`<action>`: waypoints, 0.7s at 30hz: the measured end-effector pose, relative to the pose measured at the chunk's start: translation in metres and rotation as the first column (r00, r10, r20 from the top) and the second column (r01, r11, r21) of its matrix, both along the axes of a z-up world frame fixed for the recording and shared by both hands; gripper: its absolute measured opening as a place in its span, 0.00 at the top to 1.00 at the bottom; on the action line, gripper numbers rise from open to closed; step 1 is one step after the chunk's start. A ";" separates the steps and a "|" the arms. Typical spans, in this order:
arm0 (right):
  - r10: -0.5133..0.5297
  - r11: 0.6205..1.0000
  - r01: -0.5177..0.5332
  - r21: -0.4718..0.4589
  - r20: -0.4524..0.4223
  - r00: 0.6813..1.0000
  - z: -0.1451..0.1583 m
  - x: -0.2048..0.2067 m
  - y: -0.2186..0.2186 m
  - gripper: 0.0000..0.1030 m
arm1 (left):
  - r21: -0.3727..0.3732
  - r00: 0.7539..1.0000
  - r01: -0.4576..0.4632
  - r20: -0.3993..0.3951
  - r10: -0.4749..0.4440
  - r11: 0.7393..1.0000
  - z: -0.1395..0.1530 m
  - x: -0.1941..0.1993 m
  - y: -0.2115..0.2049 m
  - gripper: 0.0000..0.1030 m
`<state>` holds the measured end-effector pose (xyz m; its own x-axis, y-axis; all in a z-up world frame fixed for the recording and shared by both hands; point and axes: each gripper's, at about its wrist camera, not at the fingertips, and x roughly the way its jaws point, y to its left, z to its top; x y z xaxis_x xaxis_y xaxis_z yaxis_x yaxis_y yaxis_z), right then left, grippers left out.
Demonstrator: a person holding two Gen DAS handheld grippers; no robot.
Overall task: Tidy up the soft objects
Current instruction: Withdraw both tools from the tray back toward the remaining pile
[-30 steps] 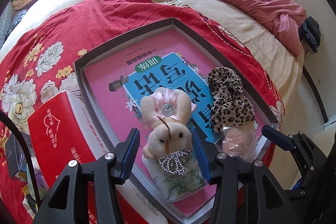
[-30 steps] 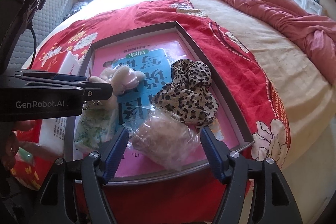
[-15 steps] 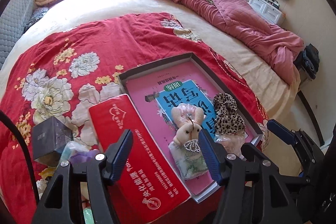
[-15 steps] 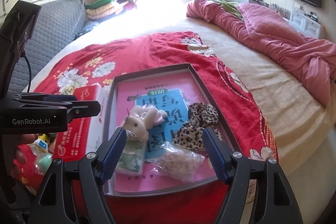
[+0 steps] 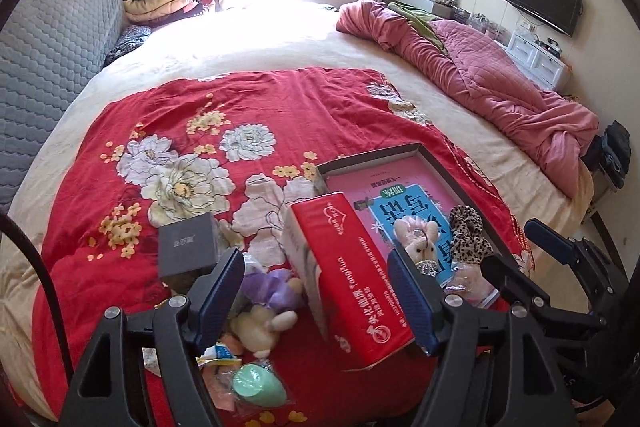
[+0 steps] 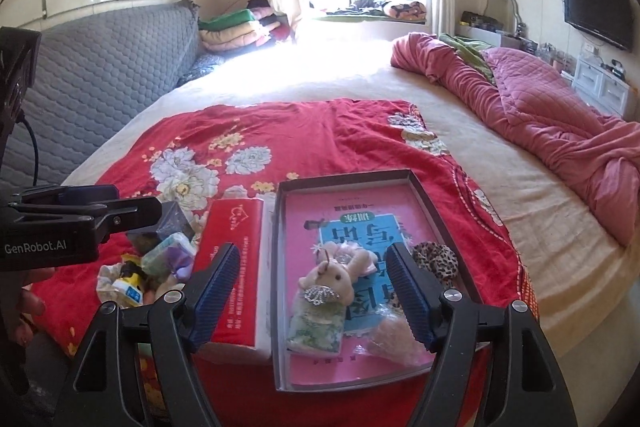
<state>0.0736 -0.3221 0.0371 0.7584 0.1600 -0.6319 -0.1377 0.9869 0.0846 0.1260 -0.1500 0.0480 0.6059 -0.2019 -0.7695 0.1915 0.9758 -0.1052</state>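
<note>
A shallow grey box lid [image 6: 432, 195] with a pink book inside lies on the red floral cloth. In it lie a beige plush bunny [image 6: 334, 277] on a green packet, a leopard scrunchie [image 6: 436, 261] and a clear bag [image 6: 394, 337]. The bunny also shows in the left wrist view [image 5: 418, 247]. My right gripper [image 6: 316, 291] is open and empty above the lid's near end. My left gripper [image 5: 316, 297] is open and empty above a heap of soft items: a purple plush [image 5: 272, 285], a white plush [image 5: 260, 325] and a green sponge [image 5: 258, 385].
A red tissue box [image 5: 352, 275] lies between the heap and the lid. A dark grey cube box [image 5: 188, 247] stands left of it. A pink quilt [image 6: 560, 123] is bunched at the right. A grey headboard [image 6: 100, 75] is at the left.
Both grippers have pulled back and up from the lid. The left one has left the bunny in the lid and swung left over the heap.
</note>
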 end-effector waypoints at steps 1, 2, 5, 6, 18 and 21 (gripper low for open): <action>0.008 1.000 -0.008 0.000 0.004 1.000 0.002 -0.001 0.005 0.26 | -0.005 1.000 -0.009 0.001 0.009 1.000 0.000 -0.002 0.006 0.28; 0.015 1.000 -0.015 0.000 0.006 1.000 0.003 -0.001 0.009 0.26 | -0.008 1.000 -0.019 0.000 0.019 1.000 0.000 -0.003 0.011 0.28; 0.039 0.999 -0.039 -0.007 0.003 0.999 0.005 -0.001 0.021 0.25 | -0.010 0.999 -0.039 0.005 0.039 0.999 0.002 -0.007 0.025 0.28; 0.046 0.999 -0.046 -0.012 0.001 0.999 0.006 -0.001 0.025 0.25 | -0.005 0.999 -0.044 0.010 0.044 0.999 0.003 -0.008 0.029 0.28; 0.144 0.989 -0.142 -0.045 0.039 0.989 0.022 -0.011 0.072 0.25 | -0.010 0.992 -0.130 -0.007 0.130 0.991 0.005 -0.022 0.073 0.22; 0.164 0.986 -0.163 -0.024 0.045 0.985 0.026 -0.012 0.078 0.25 | 0.000 0.989 -0.151 0.008 0.151 0.989 0.010 -0.027 0.082 0.21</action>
<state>0.0618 -0.2437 0.0628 0.7521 0.2715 -0.6005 -0.3005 0.9523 0.0542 0.0995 -0.0676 0.0578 0.6358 -0.1070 -0.7644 0.0431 0.9937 -0.1033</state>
